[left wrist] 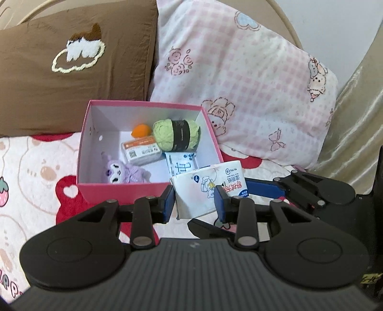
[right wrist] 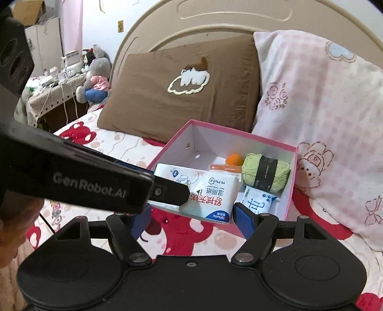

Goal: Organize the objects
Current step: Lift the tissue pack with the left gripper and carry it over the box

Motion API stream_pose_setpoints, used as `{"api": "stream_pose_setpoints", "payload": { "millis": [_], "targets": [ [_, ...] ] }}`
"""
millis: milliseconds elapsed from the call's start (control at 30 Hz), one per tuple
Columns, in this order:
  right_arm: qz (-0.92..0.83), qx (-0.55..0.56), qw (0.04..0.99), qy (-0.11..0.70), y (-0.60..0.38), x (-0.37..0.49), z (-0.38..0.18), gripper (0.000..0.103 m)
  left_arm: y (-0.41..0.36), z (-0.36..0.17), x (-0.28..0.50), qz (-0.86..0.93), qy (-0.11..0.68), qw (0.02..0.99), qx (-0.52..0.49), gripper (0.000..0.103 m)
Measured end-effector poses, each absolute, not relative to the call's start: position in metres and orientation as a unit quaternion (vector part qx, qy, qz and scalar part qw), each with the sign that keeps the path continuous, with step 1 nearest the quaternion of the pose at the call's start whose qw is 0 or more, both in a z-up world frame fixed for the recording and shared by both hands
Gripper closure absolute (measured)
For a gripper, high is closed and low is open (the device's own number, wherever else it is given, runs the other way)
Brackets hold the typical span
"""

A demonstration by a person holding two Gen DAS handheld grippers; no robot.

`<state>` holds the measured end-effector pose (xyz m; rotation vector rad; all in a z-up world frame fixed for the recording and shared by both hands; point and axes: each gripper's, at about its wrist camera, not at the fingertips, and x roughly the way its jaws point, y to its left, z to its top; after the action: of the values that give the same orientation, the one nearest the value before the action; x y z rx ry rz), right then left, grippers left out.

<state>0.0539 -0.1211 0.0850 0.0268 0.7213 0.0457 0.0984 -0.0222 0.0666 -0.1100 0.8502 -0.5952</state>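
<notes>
A pink box (left wrist: 124,191) with a white inside stands on the bed. In it lie a green yarn ball (left wrist: 176,135), an orange ball (left wrist: 141,130), a small labelled packet (left wrist: 141,150), a purple plush toy (left wrist: 124,171) and a white-blue pouch (left wrist: 179,165). My left gripper (left wrist: 194,203) is shut on a white wet-wipes pack (left wrist: 208,189) at the box's near right corner. In the right wrist view the pack (right wrist: 213,193) hangs over the box's (right wrist: 290,191) front rim. My right gripper (right wrist: 191,220) is open and empty just before the box.
A brown pillow (left wrist: 71,67) and a pink checked pillow (left wrist: 239,83) lean on the headboard (right wrist: 215,21) behind the box. The bedsheet (left wrist: 31,172) has red bear prints. A cluttered side table with plush toys (right wrist: 95,74) stands at the far left.
</notes>
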Motion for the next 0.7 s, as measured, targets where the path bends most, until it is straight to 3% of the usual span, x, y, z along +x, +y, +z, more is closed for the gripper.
{"api": "stream_pose_setpoints", "payload": {
  "millis": [700],
  "targets": [
    [0.013, 0.002, 0.934, 0.358, -0.154, 0.108, 0.095, 0.024, -0.043, 0.076, 0.163, -0.277, 0.402, 0.871, -0.057, 0.069]
  ]
}}
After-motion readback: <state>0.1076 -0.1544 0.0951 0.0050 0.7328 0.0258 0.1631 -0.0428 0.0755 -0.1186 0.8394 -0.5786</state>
